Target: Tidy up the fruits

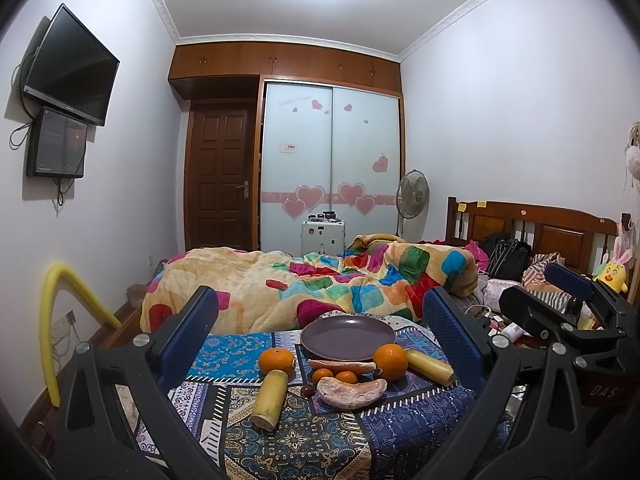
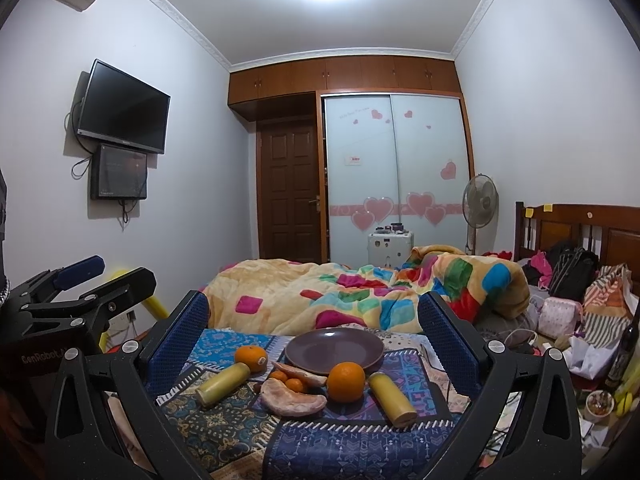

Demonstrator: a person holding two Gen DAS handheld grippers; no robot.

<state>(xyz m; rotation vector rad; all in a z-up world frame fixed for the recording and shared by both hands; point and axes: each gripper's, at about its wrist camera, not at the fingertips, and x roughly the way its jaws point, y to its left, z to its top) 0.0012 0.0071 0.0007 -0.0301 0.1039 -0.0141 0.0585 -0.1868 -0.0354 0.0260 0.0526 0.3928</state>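
We hold two grippers side by side above a patterned cloth [image 1: 312, 440]. The left gripper [image 1: 320, 332] has its jaws spread wide, with nothing between the blue pads. The right gripper [image 2: 316, 330] is equally wide and also holds nothing.

Nearest to us, between the left jaws and towards the left pad, a yellow sugarcane piece [image 1: 271, 399] lies end-on. Just right of it sits a peeled pomelo segment [image 1: 352, 392], pale pink and curved. A small dark fruit [image 1: 307, 390] lies between the two. Just behind the segment are two small tangerines [image 1: 335, 377], touching each other, and behind them a second pomelo segment [image 1: 344, 366], thinner and longer.

A little further out, a left orange [image 1: 276, 361] sits by the far end of the near sugarcane piece. A right orange [image 1: 390, 361] sits towards the right pad, and a second sugarcane piece [image 1: 430, 367] lies beside it, close to that pad.

Beyond all the fruit, centred between the jaws, a purple plate [image 1: 348, 338] holds nothing. The thin segment lies against its near rim.

In the right wrist view, the same fruit lies between the right jaws, with the right orange near the centre.

Further off, a colourful blanket [image 1: 320, 280] lies heaped on a bed. Behind it stand a wardrobe [image 1: 332, 160] with pink hearts, a wooden door [image 1: 220, 176] and a standing fan [image 1: 412, 196].
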